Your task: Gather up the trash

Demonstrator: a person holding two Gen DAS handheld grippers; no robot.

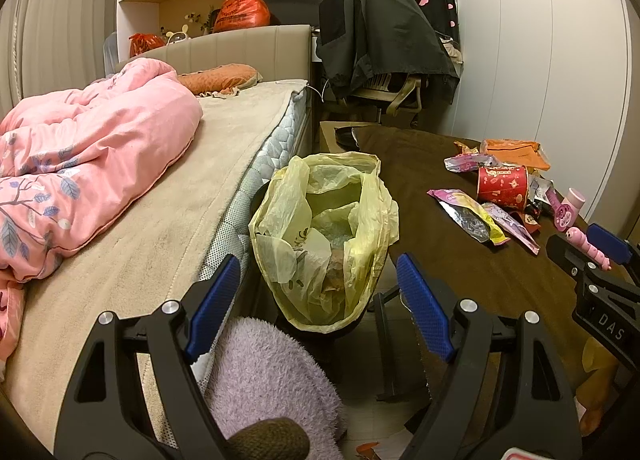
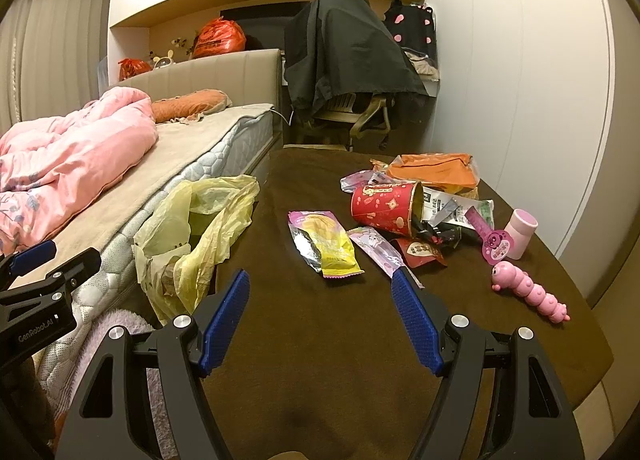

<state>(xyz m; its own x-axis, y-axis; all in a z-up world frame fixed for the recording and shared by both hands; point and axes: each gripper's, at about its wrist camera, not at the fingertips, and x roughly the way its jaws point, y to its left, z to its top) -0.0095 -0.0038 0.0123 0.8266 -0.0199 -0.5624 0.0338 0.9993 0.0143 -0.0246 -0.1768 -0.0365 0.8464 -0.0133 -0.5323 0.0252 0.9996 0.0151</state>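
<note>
Both sets of jaws gape wide, holding nothing. The right gripper (image 2: 320, 318) hovers low centre over the brown desk (image 2: 340, 340), the yellow-and-pink snack wrapper (image 2: 324, 242) just above it. My call: come in flat, pinch the wrapper's near edge. Left gripper (image 1: 316, 306) faces the yellow bin bag (image 1: 324, 236), mid-frame. Bed (image 2: 168, 164) at left, draped chair (image 2: 348, 60) up top.
</note>
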